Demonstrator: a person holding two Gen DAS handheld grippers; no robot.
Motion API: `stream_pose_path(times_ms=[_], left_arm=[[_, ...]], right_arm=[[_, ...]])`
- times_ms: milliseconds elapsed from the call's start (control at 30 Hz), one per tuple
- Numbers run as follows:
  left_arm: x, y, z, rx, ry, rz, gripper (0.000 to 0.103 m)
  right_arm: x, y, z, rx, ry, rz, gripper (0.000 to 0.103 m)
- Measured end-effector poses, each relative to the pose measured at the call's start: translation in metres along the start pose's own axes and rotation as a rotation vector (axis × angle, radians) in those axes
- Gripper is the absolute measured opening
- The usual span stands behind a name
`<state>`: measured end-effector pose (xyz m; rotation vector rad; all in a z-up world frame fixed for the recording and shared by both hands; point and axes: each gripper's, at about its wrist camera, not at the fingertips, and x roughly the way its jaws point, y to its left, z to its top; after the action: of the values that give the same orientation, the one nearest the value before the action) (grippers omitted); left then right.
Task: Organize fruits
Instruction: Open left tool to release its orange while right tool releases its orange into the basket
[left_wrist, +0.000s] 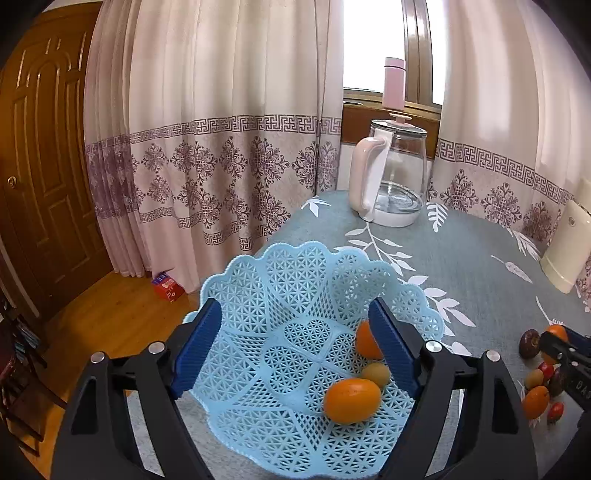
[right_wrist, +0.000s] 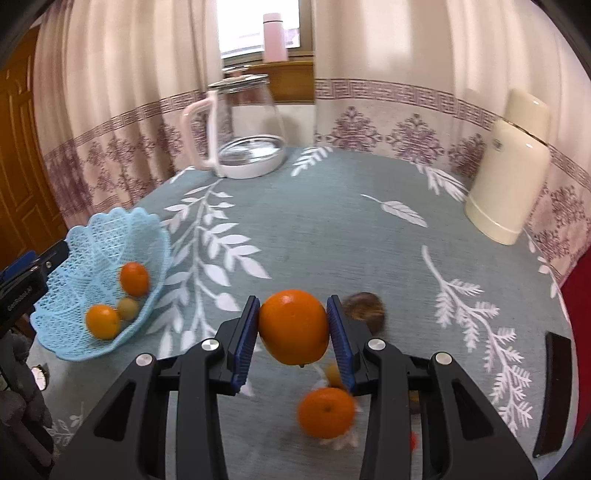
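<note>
A light blue lattice basket (left_wrist: 295, 295) stands at the table's left edge, holding two oranges (left_wrist: 352, 400) and a small yellow-green fruit (left_wrist: 376, 373). My left gripper (left_wrist: 297, 334) hovers open over the basket, a finger on each side of its bowl and nothing between them. My right gripper (right_wrist: 293, 301) is shut on a large orange (right_wrist: 293, 326), lifted above the tablecloth. Below it lie another orange (right_wrist: 325, 411), a brown fruit (right_wrist: 364, 306) and a small yellowish fruit (right_wrist: 333, 374). In the left wrist view, this loose pile (left_wrist: 535, 401) includes red cherry tomatoes (left_wrist: 555, 411).
A glass kettle (right_wrist: 247, 136) with a pink handle stands at the table's back. A cream appliance (right_wrist: 506, 166) stands at the back right, and a dark phone (right_wrist: 552, 395) lies at the right edge. The basket (right_wrist: 103, 280) sits close to the table's left drop-off.
</note>
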<state>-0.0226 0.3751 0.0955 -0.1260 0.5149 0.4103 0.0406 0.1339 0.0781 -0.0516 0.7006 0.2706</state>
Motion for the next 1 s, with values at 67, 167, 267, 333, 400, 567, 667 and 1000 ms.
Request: stream_pose_path(times_ms=[67,167,267,333,400,567,667,1000], left_arm=[[-0.001,0.004,0.001,-0.008,-0.004,0.0,0.085],[-0.001,0.01,0.001,-0.019,-0.005,0.001,0.086],[0.0,0.016,0.0,-0.031,-0.004,0.002,0.086],[0.0,0.02,0.001,-0.038,-0.004,0.007,0.086],[-0.001,0.024,0.003,-0.048,-0.006,0.008,0.086],[-0.005,0.032,0.007,-0.061,-0.02,0.015,0.086],[-0.007,0.036,0.009,-0.07,-0.026,0.019,0.09],[-0.005,0.043,0.01,-0.103,-0.02,0.031,0.098]], right_arm=[[0.002,0.008,0.002,0.002,0.009,0.042,0.038],[0.003,0.022,0.006,-0.002,0.016,0.104,0.038],[0.005,0.04,0.009,-0.023,0.02,0.166,0.038],[0.006,0.055,0.012,-0.042,0.021,0.208,0.038],[0.007,0.065,0.013,-0.052,0.025,0.236,0.038],[0.018,0.094,0.017,-0.079,0.043,0.302,0.038],[0.026,0.107,0.019,-0.093,0.061,0.326,0.038],[0.033,0.11,0.02,-0.081,0.053,0.323,0.046]])
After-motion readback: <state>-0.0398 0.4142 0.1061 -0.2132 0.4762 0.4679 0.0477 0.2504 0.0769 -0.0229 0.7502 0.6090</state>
